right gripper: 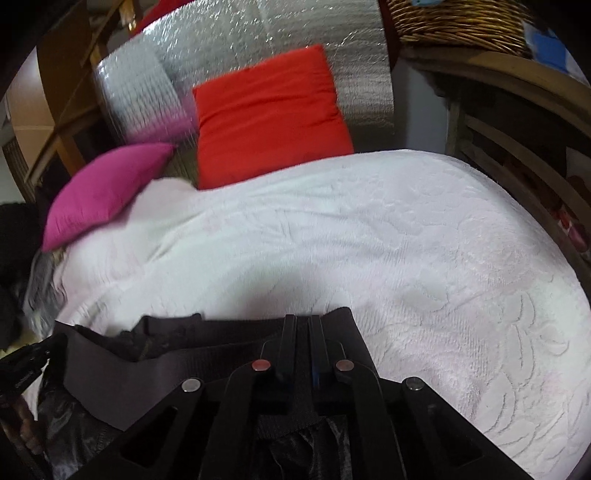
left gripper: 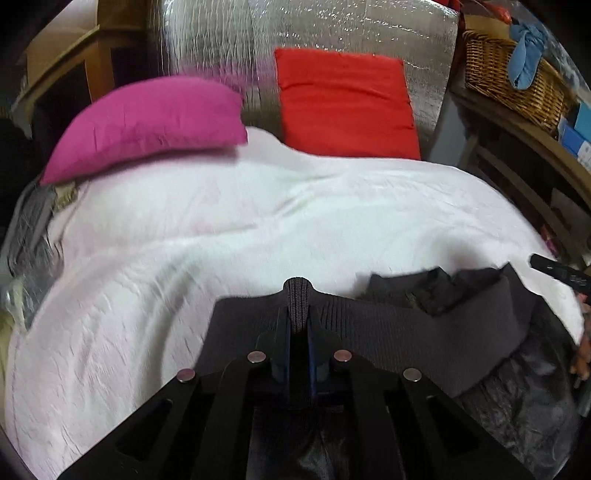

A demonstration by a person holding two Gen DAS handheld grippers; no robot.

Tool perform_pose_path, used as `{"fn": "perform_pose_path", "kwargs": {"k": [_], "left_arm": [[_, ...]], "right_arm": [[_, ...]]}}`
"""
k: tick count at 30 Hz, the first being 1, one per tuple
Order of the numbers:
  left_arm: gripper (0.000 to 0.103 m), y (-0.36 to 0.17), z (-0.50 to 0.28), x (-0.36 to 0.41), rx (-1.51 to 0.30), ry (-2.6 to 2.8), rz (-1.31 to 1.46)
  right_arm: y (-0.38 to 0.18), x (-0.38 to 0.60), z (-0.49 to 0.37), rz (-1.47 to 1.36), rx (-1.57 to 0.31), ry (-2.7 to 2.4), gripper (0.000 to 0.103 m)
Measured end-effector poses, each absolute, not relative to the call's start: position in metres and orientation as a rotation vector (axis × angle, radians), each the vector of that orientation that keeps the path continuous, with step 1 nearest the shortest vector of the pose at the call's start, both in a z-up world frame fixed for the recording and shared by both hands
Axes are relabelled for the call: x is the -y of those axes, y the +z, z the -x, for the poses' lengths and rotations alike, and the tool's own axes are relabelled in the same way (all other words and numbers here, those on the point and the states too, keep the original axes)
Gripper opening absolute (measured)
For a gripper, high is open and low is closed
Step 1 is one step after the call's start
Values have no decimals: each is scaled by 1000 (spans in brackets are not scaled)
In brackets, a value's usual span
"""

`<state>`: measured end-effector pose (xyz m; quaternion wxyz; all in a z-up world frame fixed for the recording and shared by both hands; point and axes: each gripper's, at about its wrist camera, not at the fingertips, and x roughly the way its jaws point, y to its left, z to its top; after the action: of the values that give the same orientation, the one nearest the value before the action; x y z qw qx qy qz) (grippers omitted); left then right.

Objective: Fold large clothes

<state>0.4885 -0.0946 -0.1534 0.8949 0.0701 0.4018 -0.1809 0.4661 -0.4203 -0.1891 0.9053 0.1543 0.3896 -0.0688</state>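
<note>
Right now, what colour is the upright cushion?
Red cushion, clearest in the right wrist view.

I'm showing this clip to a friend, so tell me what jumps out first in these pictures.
The red cushion and magenta pillow blaze at the far end of the white bedspread, against a silver foil sheet. Nearest the cameras, the left gripper and right gripper each pinch the ribbed band of a dark garment.

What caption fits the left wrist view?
Left tongs shut on dark garment's ribbed band over white bedspread.
</note>
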Motion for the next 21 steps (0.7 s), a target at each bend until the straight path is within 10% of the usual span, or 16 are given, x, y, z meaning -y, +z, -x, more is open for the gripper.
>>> {"fn": "perform_pose_path", "kwargs": {"k": [18,21], "left_arm": [[13,-221,-515,109,-889,-302,-183],[15,-223,-514,108,-897,-301,-180]], "right_arm": [[-201,363,-486,-459,-1018,197,11],[-203,345,-485,-435,-1048,231,70]]}}
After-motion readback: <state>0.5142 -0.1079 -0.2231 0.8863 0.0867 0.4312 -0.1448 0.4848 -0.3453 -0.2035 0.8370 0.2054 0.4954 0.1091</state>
